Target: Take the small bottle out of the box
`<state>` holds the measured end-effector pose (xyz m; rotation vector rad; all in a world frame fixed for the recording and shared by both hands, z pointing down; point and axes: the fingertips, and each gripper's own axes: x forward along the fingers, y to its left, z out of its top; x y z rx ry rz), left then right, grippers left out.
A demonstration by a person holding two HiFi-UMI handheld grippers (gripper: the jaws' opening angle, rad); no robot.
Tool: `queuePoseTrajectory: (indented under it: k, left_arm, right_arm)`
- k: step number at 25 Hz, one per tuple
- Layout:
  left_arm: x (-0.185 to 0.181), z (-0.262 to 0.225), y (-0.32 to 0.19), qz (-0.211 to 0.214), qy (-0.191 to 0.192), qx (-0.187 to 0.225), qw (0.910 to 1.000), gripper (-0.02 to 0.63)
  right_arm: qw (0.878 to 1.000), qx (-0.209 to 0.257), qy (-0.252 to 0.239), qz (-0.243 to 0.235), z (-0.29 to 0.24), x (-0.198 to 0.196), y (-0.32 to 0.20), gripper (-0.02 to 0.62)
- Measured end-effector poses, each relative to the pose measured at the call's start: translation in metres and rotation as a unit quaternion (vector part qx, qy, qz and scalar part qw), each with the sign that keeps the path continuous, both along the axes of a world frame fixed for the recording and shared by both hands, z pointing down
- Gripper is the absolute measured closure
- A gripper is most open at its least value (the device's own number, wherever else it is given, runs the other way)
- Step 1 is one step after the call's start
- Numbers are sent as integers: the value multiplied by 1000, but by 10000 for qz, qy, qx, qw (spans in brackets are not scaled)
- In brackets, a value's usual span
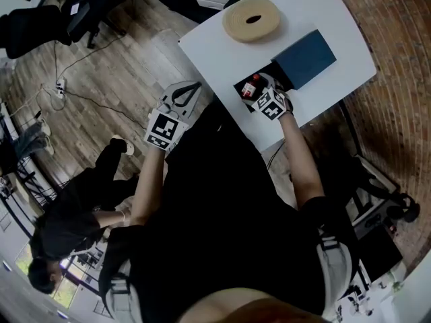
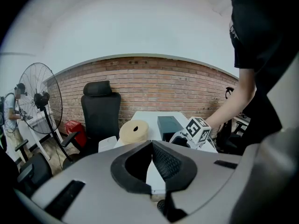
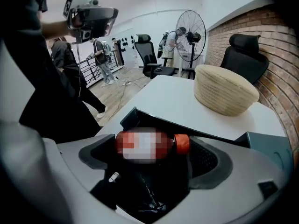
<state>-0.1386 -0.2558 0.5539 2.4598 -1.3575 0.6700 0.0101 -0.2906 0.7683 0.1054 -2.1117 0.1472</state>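
A round tan woven roll (image 1: 251, 19) lies at the far end of the white table (image 1: 222, 52). Next to it is a flat dark-blue rectangular lid (image 1: 304, 58), which rests just beside the open black box (image 3: 140, 118). Crumpled black lining shows inside the box.

The right hand-held gripper (image 3: 154, 148) is right over the box opening and is clenched on the small dark bottle with an orange-red cap (image 3: 145, 146). The bottle sits just above the lining, between the box walls. Its long axis runs level and crosswise from jaw to jaw, and in the right gripper view the cap (image 3: 182, 143) points toward the right-hand jaw. Its red-and-white label is too blurred to read.

The left hand-held gripper (image 1: 183, 94) is held off the table edge over the wooden floor (image 1: 101, 79). Its jaws are closed tip to tip with nothing between them.

Around the table are a black office chair (image 2: 99, 113), a pedestal fan (image 2: 35, 99) and a brick wall (image 2: 154, 85). A person (image 1: 81, 200) crouches on the floor.
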Motion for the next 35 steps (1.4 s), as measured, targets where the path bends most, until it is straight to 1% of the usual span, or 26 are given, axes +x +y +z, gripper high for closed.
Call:
queuePoseTrajectory:
  k: [6, 10, 15, 20, 22, 31, 35]
  left_arm:
    - [0, 4, -6, 11, 3, -17, 10000, 586]
    - [-2, 6, -7, 3, 12, -49, 10000, 586]
    - [-3, 7, -8, -8, 7, -71, 10000, 586]
    - [-3, 8, -7, -6, 33, -39, 10000, 586]
    - [-3, 7, -9, 0, 34, -19, 10000, 586]
    - [-4, 0, -11, 100, 61, 23, 9999, 586]
    - [0, -2, -12, 164, 61, 43, 9998, 586]
  right_arm:
    - [9999, -54, -96, 28, 2, 3, -2, 106]
    - [9998, -67, -105, 142, 2, 2, -4, 101]
    - [9997, -123, -164, 101, 6, 3, -5, 100]
    - [9982, -356, -179, 455, 3, 2, -6, 107]
    - [9975, -431, -188, 519, 4, 2, -8, 107]
    - [9980, -300, -93, 556, 0, -1, -6, 110]
    - [9976, -244, -144, 630, -5, 2, -6, 110]
